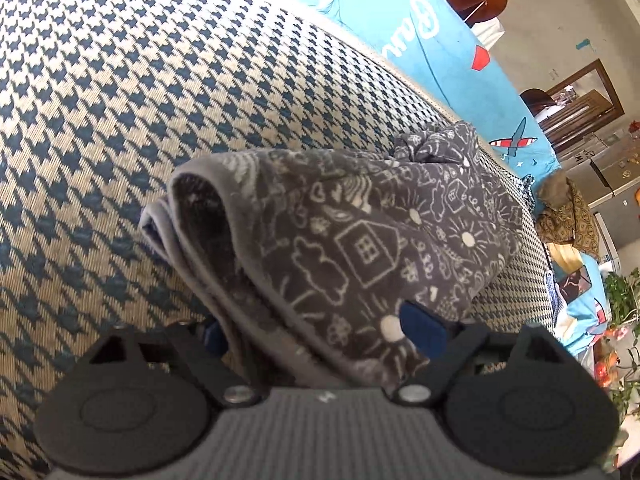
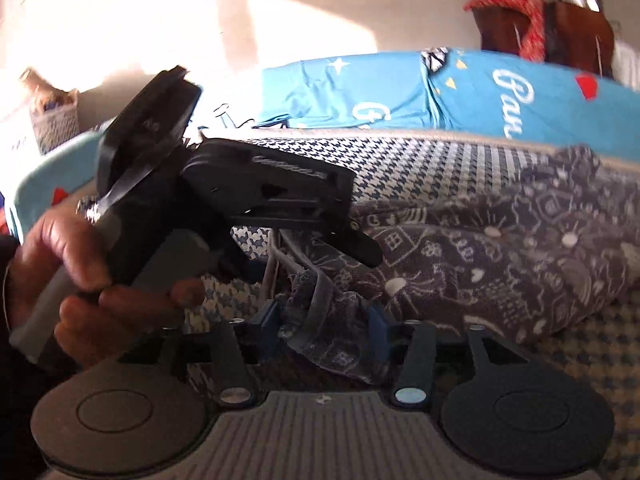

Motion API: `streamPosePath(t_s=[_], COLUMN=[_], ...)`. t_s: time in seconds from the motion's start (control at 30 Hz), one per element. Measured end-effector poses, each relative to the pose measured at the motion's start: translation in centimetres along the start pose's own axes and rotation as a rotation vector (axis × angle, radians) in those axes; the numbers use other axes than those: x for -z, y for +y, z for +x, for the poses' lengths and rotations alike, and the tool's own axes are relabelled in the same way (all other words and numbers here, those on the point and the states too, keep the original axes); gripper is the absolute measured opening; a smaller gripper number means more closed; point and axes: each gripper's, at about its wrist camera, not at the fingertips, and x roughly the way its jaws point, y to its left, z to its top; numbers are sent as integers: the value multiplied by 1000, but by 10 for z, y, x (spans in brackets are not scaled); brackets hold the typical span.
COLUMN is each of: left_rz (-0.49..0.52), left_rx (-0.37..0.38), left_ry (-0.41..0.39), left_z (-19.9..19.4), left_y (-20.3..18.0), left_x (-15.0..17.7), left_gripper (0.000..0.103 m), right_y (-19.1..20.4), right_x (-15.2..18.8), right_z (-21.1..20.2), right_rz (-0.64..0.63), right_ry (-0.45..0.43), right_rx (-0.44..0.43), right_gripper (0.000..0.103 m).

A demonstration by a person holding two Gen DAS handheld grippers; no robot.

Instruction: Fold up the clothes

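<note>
A grey garment [image 1: 360,240] with white doodle print lies folded in thick layers on a houndstooth cloth [image 1: 120,120]. My left gripper [image 1: 316,332] straddles its near end. The jaws stand wide and the fold fills the gap between the blue pads [image 1: 422,330]. In the right wrist view the same grey garment [image 2: 500,240] stretches to the right. A bunched corner of it sits between the pads of my right gripper [image 2: 324,326], which stands open around it. A hand [image 2: 80,280] holds the left tool there, and one of its black fingers [image 2: 362,246] rests on the garment.
A bright blue printed sheet [image 1: 440,40] covers the surface beyond the houndstooth cloth. A brown patterned bundle [image 1: 568,216] and plants [image 1: 620,300] sit at the right edge. A woven basket [image 2: 52,120] stands by the wall at left, and a dark wooden chair [image 2: 560,32] at the back.
</note>
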Motion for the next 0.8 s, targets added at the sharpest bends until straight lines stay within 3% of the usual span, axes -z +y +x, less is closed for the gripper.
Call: streamPosePath(t_s=[0.1, 0.4, 0.7, 0.8], left_rz=[1, -25, -45, -43], left_rx=[11, 48, 56, 49], left_ry=[-3, 11, 28, 32], left_z=[-2, -5, -4, -4], left_y=[0, 5, 8, 9], left_x=[-3, -15, -21, -21], left_gripper=[86, 86, 86, 86], right_y=[9, 23, 42, 48], right_x=[4, 18, 33, 37], right_z=[-2, 5, 32, 47], right_rz=[-81, -262, -472, -561], right_ry=[4, 24, 37, 23], right_rx=[5, 47, 168, 261], right_gripper=[60, 64, 68, 68])
